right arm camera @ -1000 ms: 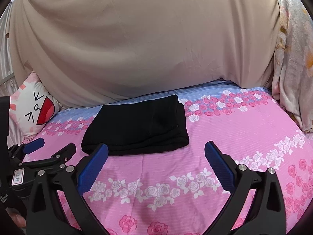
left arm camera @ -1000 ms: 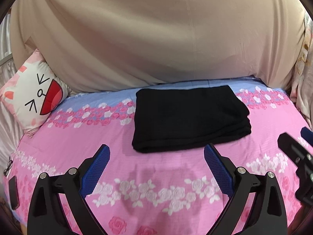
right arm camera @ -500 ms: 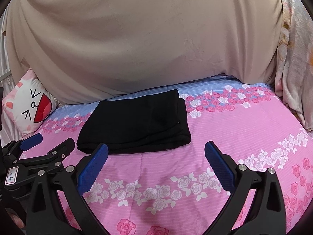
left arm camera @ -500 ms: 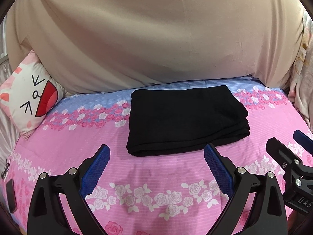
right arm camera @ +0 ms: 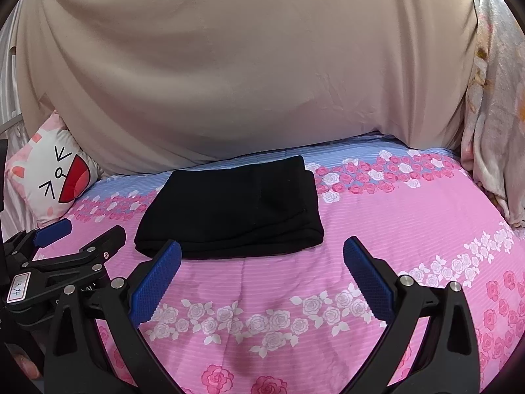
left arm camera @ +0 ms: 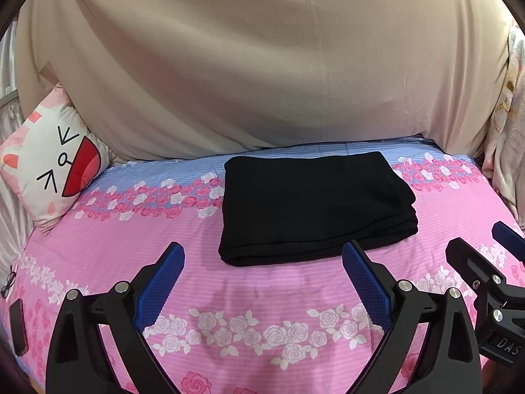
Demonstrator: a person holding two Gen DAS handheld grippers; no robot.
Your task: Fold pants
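Lying folded on a pink floral bedsheet [left arm camera: 262, 295], black pants [left arm camera: 311, 207] face a beige curtain [left arm camera: 262, 65].

Soft even light, sharp, fisheye-bowed dark corners

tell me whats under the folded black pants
The folded black pants lie flat on the pink floral bedsheet, which shows all around them. Whatever lies directly beneath is covered.
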